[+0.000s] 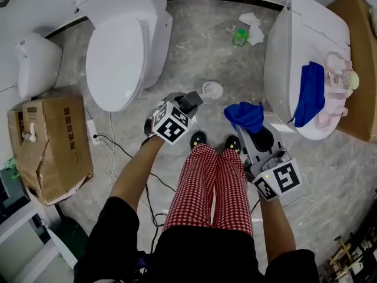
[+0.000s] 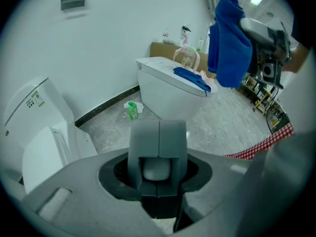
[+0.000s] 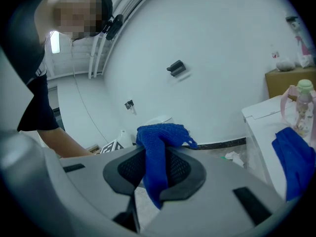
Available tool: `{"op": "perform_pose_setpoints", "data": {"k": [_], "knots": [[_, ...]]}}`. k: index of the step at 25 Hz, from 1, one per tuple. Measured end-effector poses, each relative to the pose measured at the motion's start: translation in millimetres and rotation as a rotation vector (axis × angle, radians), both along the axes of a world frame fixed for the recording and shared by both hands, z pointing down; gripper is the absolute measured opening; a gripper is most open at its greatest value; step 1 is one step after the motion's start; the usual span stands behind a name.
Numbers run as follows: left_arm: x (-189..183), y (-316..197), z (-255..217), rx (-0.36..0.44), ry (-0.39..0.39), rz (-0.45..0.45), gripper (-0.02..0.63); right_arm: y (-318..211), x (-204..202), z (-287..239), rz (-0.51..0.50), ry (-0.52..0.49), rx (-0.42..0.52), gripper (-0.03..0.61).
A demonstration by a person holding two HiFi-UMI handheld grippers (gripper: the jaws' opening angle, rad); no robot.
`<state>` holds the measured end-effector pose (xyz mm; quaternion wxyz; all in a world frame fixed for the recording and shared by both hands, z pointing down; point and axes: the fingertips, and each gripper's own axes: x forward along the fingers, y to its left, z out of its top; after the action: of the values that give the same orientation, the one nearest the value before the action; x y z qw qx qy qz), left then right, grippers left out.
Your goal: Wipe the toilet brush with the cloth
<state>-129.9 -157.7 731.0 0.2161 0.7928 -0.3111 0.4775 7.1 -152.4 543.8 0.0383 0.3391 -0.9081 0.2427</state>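
Left gripper (image 2: 158, 142): both grey jaws pressed together along a straight seam, nothing between them. Marker cube faces up toward the head camera.

Right gripper (image 3: 158, 147): jaws pinched on the blue cloth (image 1: 244, 115). The cloth bunches over the tips and a strip hangs down through the gap between the dark mesh pads. From the left gripper's side, this cloth hangs up and to the right of its jaws, well apart from them.

Off the right gripper's right side, a white toilet (image 1: 283, 58) with its lid down. On that lid, a second blue cloth (image 1: 310, 93) lies draped toward the near edge. Just beyond it is a pink and clear object (image 1: 337, 93) with a pale cap. Cannot tell whether this is the toilet brush; no other candidate is visible. It is apart from both grippers.

Off the left gripper's left side, another white toilet (image 1: 118, 52), lid down. Ahead of the left jaws on the grey stone floor, a small green bottle (image 2: 132, 110) beside crumpled white paper (image 1: 253, 27). Behind and left of the left gripper, a worn cardboard box (image 1: 53, 152).

Between the two grippers, the person's red-checked trousers (image 1: 218, 187).
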Motion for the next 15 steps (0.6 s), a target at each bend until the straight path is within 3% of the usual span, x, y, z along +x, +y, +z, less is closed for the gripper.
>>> {"op": "perform_pose_setpoints", "data": {"k": [15], "knots": [[-0.8,18.5,-46.6,0.042,0.070,-0.048,0.166,8.2,-11.8,-17.4,-0.012,-0.010,0.011,0.078]]}}
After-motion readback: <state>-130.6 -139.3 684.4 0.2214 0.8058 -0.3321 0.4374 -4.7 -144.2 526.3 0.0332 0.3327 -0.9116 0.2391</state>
